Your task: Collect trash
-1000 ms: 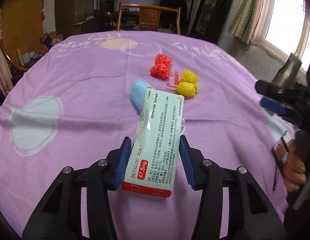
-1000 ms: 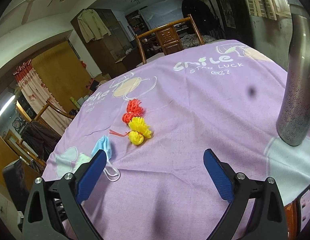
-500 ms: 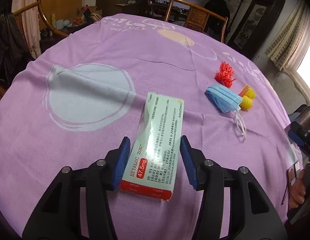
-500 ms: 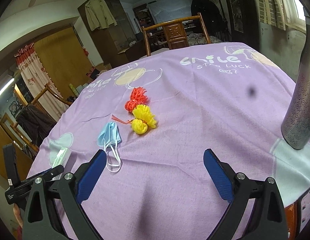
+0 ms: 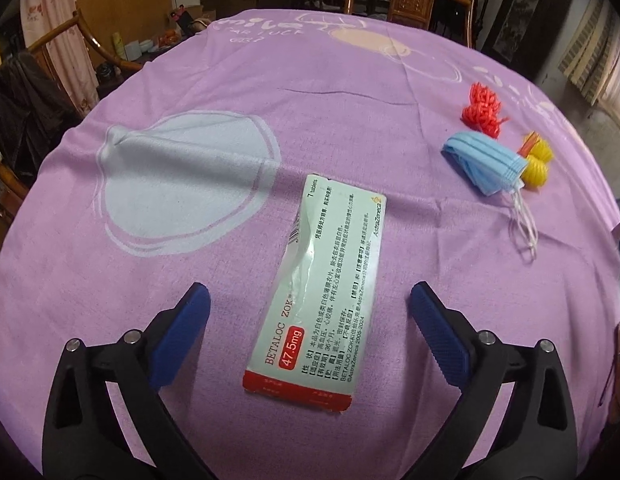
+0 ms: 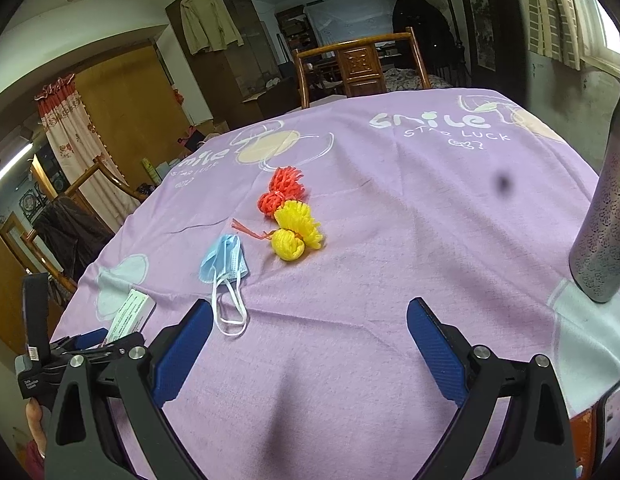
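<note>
The worktop (image 5: 350, 120), draped in a purple cloth printed with pale shapes and the word "smile", is filling both views; a wooden chair (image 6: 360, 66) is standing at its far edge; a patterned metal flask (image 6: 604, 216) is standing upright near the right edge in the right wrist view; the left hand-held gripper (image 5: 310, 336) is opening, its blue pads spreading clear of a flattened medicine box (image 5: 318, 292) marked "BETALOC ZOK 47.5mg", which is lying between them on the cloth, untouched by either pad; the right hand-held gripper (image 6: 310, 344) is hanging released over bare cloth, its pads wide apart and nothing between them; a crumpled blue face mask (image 6: 225, 260) is lying beyond its left pad, ear loops trailing toward the camera; a yellow foam net (image 6: 295, 232) is lying just beside the mask, touching a red foam net (image 6: 279, 192) behind it.
</note>
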Action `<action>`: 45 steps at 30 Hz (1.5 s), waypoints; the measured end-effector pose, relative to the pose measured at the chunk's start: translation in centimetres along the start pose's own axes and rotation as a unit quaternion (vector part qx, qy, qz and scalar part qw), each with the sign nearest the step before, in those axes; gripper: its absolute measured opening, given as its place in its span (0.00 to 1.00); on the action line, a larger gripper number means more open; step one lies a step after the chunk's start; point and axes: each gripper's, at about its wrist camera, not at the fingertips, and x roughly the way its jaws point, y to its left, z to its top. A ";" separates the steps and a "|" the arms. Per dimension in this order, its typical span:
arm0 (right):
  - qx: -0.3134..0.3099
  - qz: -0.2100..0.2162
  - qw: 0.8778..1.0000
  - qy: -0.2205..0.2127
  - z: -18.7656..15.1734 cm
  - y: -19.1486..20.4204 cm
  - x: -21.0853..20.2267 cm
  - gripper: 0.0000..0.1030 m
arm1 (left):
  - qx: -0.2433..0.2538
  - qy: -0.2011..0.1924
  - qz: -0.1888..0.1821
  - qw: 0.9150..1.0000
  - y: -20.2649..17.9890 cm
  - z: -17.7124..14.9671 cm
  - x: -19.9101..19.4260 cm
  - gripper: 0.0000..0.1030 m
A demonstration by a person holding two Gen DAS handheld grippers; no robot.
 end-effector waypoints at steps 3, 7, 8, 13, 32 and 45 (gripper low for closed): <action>0.002 0.033 0.999 0.003 -0.1 0.4 0.2 0.93 | 0.015 0.006 0.019 1.000 -0.6 0.0 0.3 0.94; 0.000 0.062 0.998 0.021 0.2 2.1 1.4 0.93 | 0.014 0.006 0.017 1.000 -0.4 -0.1 0.3 0.94; -0.010 0.058 0.998 0.024 0.4 2.9 1.9 0.93 | 0.014 0.006 0.017 1.000 -0.4 -0.1 0.3 0.94; -0.040 0.082 0.995 0.051 2.0 7.2 5.1 0.83 | 0.013 0.006 0.017 1.000 -0.4 -0.1 0.3 0.94; -0.043 0.124 0.991 0.014 3.8 9.5 5.7 0.05 | -0.017 -0.031 -0.086 0.996 1.0 -0.1 -1.7 0.47; -0.035 0.150 0.988 0.005 1.5 9.7 1.0 0.05 | 0.003 -0.087 -0.075 0.993 0.2 -0.4 -4.0 0.47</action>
